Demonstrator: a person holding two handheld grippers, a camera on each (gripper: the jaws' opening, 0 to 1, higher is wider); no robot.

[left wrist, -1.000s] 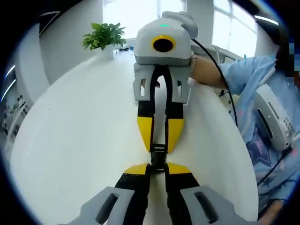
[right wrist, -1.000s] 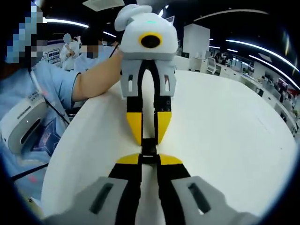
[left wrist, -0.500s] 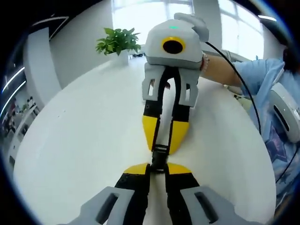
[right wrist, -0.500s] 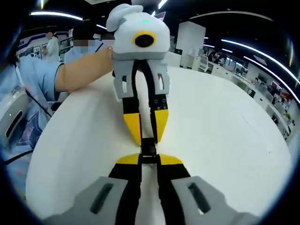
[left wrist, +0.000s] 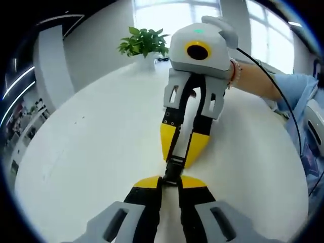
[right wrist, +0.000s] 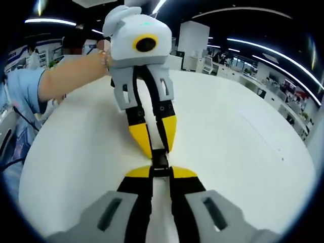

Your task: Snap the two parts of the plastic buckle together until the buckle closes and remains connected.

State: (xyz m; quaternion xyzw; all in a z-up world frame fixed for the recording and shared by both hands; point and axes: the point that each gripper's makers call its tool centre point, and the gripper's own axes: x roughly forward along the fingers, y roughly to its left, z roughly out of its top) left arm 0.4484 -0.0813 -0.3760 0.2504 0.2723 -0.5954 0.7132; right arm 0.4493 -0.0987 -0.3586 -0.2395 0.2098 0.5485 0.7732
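White round table under both grippers; bright windows behind in the left gripper view, a dim hall with ceiling light strips in the right gripper view.

Black plastic buckle sits between the two sets of yellow tips, just above the tabletop at centre. Same buckle in the right gripper view. Its two halves look pushed into each other; whether they have latched I cannot tell.

Left gripper: jaws drawn together, pinching the near end of the buckle. It appears in the right gripper view too, facing the camera, tips down on the far end of the buckle.

Right gripper: jaws likewise closed on its end of the buckle. Seen head-on from the left gripper view, tilted slightly, tips meeting the buckle.

Person's forearm behind the right gripper, pale blue sleeve further out. Potted green plant at the far table edge.
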